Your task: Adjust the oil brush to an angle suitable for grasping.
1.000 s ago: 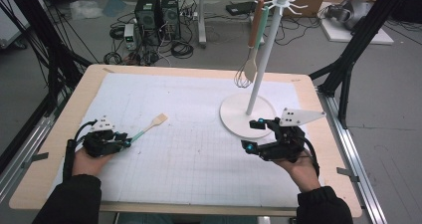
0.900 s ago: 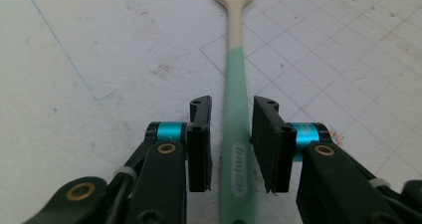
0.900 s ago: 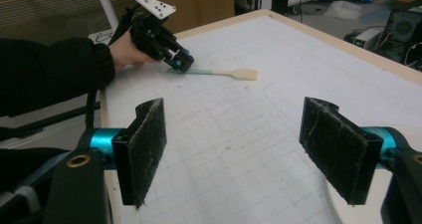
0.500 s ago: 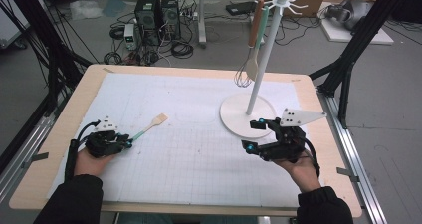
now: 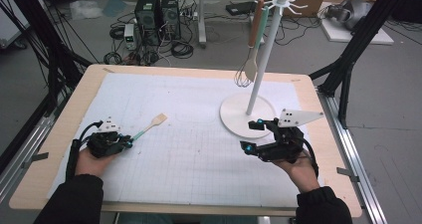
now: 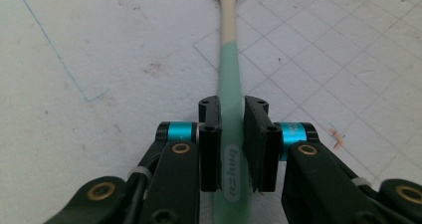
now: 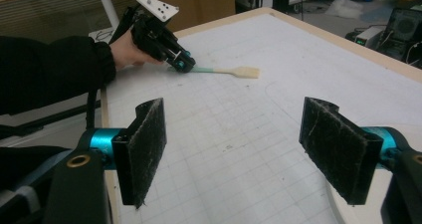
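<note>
A spatula point(image 5: 149, 126) with a teal handle and a pale wooden blade lies flat on the white gridded mat, at its left. My left gripper point(image 5: 127, 140) rests low on the mat at the handle's near end. In the left gripper view its jaws point(image 6: 232, 104) have just been closing, and the teal handle point(image 6: 231, 84) sits between them with both pads against its sides. My right gripper point(image 5: 251, 134) hovers near the white rack base, open, with nothing between its pads point(image 7: 234, 119). The right gripper view shows the left gripper point(image 7: 181, 62) on the spatula point(image 7: 234, 71) from across the mat.
A white utensil rack stands at the back right on a round base point(image 5: 234, 119), just beyond my right gripper. A whisk point(image 5: 242, 77) and a brown-handled spoon point(image 5: 253, 59) hang from its hooks. The mat point(image 5: 199, 154) covers most of the wooden table.
</note>
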A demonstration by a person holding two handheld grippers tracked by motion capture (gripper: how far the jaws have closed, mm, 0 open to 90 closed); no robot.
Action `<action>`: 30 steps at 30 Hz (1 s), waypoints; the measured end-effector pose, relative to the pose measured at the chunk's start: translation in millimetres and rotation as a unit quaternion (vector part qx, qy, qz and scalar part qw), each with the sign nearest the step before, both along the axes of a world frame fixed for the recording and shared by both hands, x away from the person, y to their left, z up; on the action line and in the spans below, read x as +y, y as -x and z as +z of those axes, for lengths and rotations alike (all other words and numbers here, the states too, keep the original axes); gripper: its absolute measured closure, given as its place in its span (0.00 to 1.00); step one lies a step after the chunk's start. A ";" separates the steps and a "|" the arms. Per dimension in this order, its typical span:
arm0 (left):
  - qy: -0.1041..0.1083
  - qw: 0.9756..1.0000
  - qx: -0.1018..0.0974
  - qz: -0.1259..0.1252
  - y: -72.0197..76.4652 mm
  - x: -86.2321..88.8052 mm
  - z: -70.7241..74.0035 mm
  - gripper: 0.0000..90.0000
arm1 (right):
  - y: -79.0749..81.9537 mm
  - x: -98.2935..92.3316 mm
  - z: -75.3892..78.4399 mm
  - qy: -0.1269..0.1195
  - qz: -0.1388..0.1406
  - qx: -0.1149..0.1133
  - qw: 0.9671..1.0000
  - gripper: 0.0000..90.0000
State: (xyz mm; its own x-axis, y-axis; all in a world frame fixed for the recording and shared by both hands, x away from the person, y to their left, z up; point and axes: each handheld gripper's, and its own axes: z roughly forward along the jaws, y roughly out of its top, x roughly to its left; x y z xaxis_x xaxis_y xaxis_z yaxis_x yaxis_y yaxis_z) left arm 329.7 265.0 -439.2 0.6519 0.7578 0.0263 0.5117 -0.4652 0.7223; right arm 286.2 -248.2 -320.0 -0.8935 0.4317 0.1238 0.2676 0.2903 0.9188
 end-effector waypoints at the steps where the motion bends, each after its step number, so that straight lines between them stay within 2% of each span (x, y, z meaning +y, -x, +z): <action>1: 0.002 1.000 0.001 0.000 0.0 0.1 0.1 0.86 | -0.2 0.1 0.0 0.000 -0.001 0.001 1.000 0.28; 10: 0.006 1.000 -0.002 0.000 0.8 1.1 1.5 0.86 | -0.5 -0.5 -0.6 0.000 0.000 -0.001 1.000 0.28; 15: 0.017 1.000 -0.007 0.004 2.1 2.5 3.3 0.87 | -0.9 0.3 -1.2 0.001 -0.001 0.000 1.000 0.28; 30: 0.028 0.999 -0.020 -0.009 6.0 2.4 10.7 0.87 | -3.8 3.4 -7.9 0.002 0.003 0.010 1.000 0.28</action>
